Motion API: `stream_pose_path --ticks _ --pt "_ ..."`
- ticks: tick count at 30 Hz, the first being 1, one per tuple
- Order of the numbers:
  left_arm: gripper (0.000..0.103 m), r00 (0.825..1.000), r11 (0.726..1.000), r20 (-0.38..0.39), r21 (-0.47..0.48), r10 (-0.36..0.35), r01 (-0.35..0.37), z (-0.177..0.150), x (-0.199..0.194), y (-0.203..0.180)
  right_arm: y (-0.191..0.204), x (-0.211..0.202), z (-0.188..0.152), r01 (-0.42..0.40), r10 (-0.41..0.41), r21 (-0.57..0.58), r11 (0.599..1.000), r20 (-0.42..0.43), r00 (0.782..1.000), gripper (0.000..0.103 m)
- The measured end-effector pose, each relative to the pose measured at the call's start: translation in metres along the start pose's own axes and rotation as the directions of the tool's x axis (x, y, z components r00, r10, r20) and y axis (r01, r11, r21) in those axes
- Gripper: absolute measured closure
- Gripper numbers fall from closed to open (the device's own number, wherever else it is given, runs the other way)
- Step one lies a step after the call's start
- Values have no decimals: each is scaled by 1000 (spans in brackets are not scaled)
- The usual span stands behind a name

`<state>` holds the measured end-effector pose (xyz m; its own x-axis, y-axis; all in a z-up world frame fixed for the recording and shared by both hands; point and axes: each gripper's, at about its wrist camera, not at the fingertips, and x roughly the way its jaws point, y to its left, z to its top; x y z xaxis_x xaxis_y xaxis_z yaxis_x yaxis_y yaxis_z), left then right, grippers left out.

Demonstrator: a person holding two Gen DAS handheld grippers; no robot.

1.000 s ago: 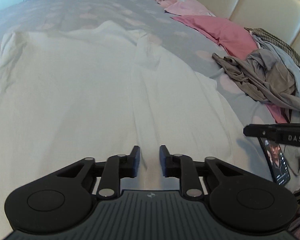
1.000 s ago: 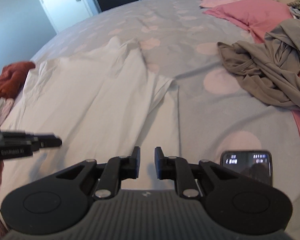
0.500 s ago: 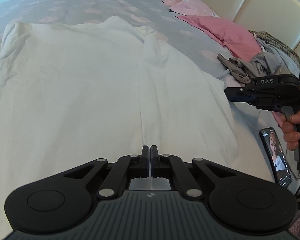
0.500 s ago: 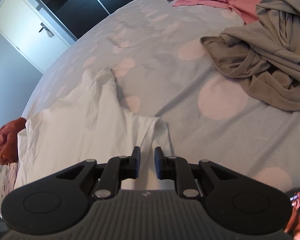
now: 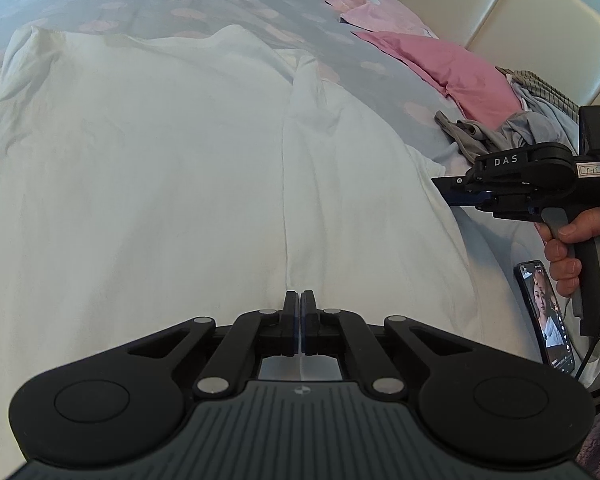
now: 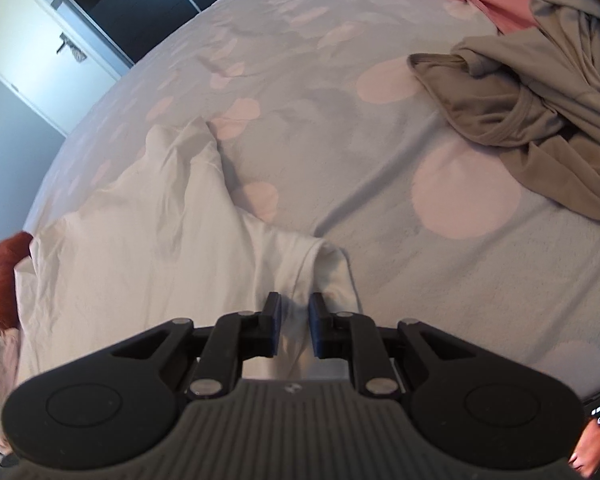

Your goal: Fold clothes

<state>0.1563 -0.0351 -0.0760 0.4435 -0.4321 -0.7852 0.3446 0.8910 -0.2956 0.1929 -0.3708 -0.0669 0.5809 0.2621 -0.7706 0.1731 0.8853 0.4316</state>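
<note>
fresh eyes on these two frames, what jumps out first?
The big white crumpled garment spread over the grey bedcover with pale pink dots dominates both views. The left claw is pinched shut on a raised fold at its near edge, while the right claw stands slightly apart astride the garment's hemmed corner. Off to the right lies a heap of taupe-grey clothes, with a lit smartphone near the bed's edge.
</note>
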Motion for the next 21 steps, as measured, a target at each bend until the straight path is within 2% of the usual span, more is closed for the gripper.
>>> stream_pose_path --ticks 1,2,6,10,12,14,19,21 --pt "103 1000 1000 0 7 9 -9 0 0 -1 3 0 -1 15 -15 -24 1000 0 1000 97" --pt "103 1000 1000 0 11 16 -16 -1 0 -1 4 0 -1 27 -27 -45 999 -1 1000 99" --pt "103 1000 1000 -8 -12 15 -15 -3 2 4 -3 -10 1 49 -49 -53 997 10 999 100" --pt "103 1000 1000 -14 -5 20 -20 -3 3 6 -10 -21 2 190 -182 -124 974 69 981 103" --pt "103 1000 1000 -16 -1 19 -19 -2 3 5 -26 -29 5 195 -188 -88 977 76 979 103" --pt "103 1000 1000 -12 -8 11 -11 -2 1 6 -39 -35 7 113 -112 -18 993 43 993 103" --pt "102 999 1000 46 3 6 -7 0 -18 -2 -16 -44 -14 9 -8 -86 996 13 1000 96" --pt "95 997 999 74 39 3 -6 0 -27 -11 -7 -45 -25 -20 20 -117 993 -7 1000 93"
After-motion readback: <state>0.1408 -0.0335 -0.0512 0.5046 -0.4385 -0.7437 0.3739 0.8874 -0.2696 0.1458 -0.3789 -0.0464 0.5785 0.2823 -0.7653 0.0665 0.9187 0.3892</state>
